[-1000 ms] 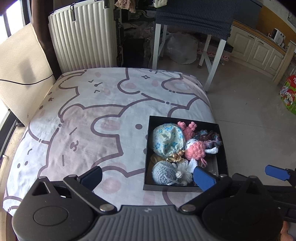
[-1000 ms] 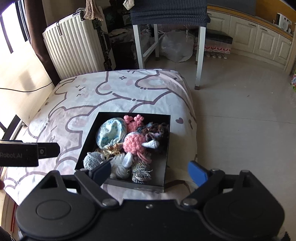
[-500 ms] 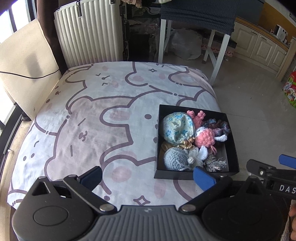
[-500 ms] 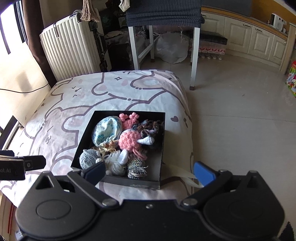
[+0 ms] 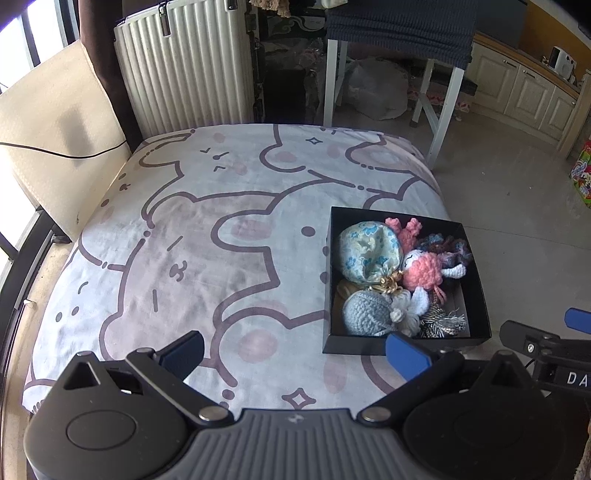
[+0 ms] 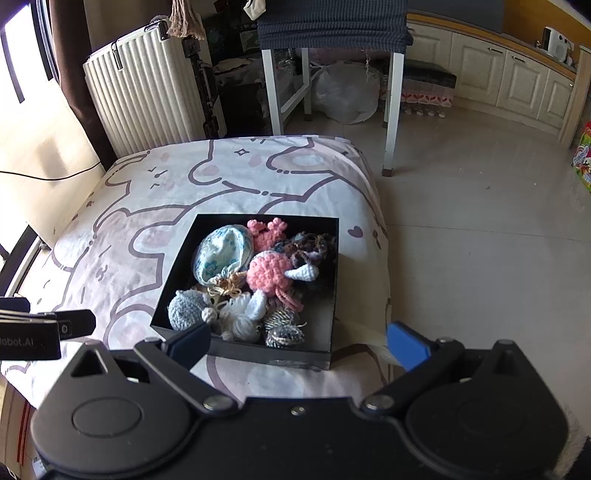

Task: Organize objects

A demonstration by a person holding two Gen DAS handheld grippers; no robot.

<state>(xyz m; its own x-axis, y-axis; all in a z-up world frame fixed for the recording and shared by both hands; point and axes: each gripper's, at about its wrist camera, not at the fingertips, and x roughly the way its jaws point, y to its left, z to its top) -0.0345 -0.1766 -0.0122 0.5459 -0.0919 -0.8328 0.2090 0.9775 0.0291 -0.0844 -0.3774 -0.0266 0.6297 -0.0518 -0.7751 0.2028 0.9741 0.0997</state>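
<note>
A bed covered by a white sheet printed with purple-outlined cartoon animals (image 5: 207, 236) fills most of both views, and its left and middle parts are seen bare and open. A pale tiled floor (image 6: 480, 240) is seen beyond the bed's right edge, wide and uncluttered up to the cream cabinets (image 6: 509, 77) at the far wall. A white ribbed suitcase (image 5: 184, 66) is stood just past the far edge of the bed, and a white-legged table draped in dark blue cloth (image 6: 332, 26) is seen beside it over the floor. A shallow black rectangular box (image 5: 480, 295) is placed on the sheet near the bed's right edge and close to its near edge, with only a narrow strip of sheet left on its right side. The box is crowded with soft things: a round blue-flowered fabric pouch (image 5: 369, 251) at its far left, a pink crocheted ball toy (image 5: 424, 271) beside that, a grey-blue crocheted ball (image 5: 365, 312) at the near left corner, and a silver tasselled piece (image 5: 441, 321) by the near wall. The left gripper (image 5: 295, 354) is held over the near bare sheet, its blue-padded jaws spread apart with nothing between them. The right gripper (image 6: 299, 345) is held above the box's near wall; its jaws have just been opening and are now spread wide, clamped on nothing.
</note>
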